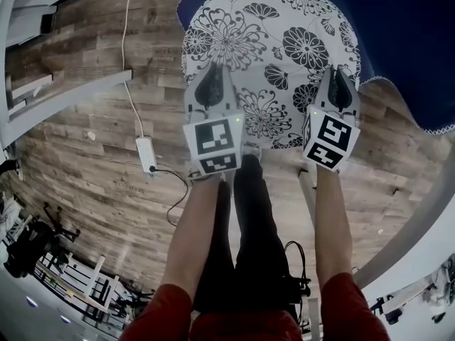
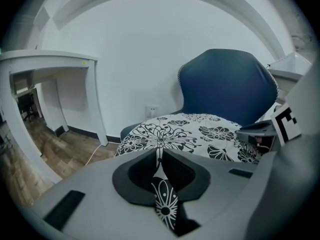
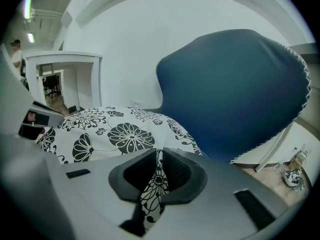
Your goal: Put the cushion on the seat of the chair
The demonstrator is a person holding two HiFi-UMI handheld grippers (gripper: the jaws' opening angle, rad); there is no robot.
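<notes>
Over the seat of the chair [image 3: 235, 94] the cushion [image 1: 277, 48] is spread, lying ahead of both tongs; its near hem is pinched tight by the left tongs [image 1: 213, 73] and the right tongs [image 1: 338, 73], side by side, equally near.

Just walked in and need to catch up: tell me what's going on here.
A person holds a gripper in each hand. The left gripper and the right gripper are both shut on the near edge of the floral cushion, which is spread over the seat of the blue chair. Neither has let go yet.
</notes>
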